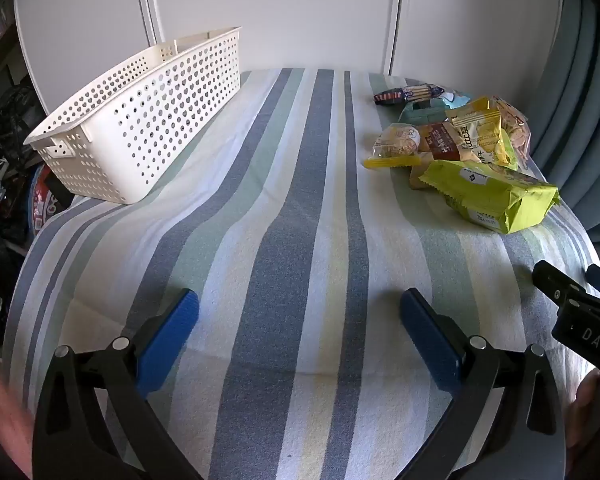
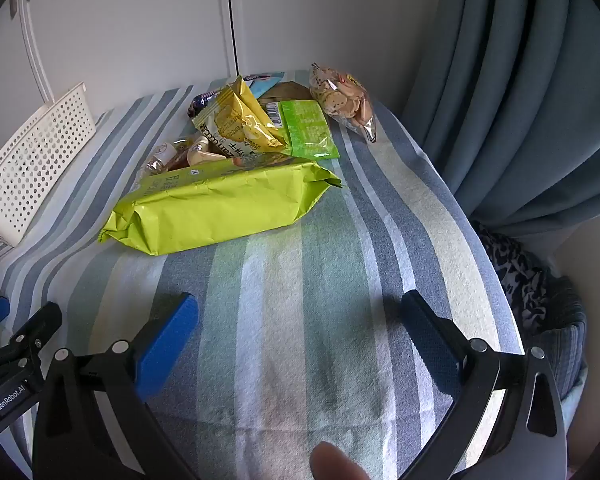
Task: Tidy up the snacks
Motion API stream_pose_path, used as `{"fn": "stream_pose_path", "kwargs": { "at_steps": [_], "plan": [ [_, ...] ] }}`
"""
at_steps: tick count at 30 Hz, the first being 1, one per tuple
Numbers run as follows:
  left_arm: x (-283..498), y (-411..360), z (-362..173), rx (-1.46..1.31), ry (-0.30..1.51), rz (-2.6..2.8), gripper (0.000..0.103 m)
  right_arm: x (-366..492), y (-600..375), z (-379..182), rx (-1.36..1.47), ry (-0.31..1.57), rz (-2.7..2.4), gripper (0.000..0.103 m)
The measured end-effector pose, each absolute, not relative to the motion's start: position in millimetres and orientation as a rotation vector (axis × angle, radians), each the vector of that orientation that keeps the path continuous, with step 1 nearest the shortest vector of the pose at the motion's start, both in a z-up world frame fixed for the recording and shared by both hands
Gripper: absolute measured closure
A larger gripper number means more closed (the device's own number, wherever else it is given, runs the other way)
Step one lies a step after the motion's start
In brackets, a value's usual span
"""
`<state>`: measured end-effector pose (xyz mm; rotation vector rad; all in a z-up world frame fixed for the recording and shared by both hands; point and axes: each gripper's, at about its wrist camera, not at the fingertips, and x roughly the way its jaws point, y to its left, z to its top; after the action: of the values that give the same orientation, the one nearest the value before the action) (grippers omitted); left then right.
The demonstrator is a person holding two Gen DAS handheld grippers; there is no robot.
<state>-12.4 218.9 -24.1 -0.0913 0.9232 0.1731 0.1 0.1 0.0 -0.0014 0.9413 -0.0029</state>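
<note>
the white perforated basket (image 1: 140, 128) sits at the table's (image 1: 300, 240) far left, seemingly to receive the snacks. the snack pile (image 2: 240, 136) lies far right, lime-green packet (image 2: 220, 208) nearest. the left tongs (image 1: 300, 336) and right tongs (image 2: 300, 336) hover low, both spread apart and empty.

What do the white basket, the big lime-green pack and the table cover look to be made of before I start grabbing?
White basket: looks like rigid moulded plastic, matt cream, with evenly punched holes and a moulded handle slot.
Lime-green pack: thin glossy film wrapper, creased, with crimped sealed ends; probably plastic or foil laminate.
Table cover: woven striped cloth, matt, slightly fuzzy weave, draping over the edges.
</note>
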Motion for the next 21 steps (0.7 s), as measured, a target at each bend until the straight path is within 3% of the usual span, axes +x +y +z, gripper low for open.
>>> {"fn": "stream_pose_path", "kwargs": {
  "at_steps": [21],
  "plan": [
    [-11.6, 219.0, -24.3, -0.083, 0.924, 0.177, 0.002, -0.1, 0.4, 0.1, -0.003, 0.939, -0.003, 0.005]
  ]
}}
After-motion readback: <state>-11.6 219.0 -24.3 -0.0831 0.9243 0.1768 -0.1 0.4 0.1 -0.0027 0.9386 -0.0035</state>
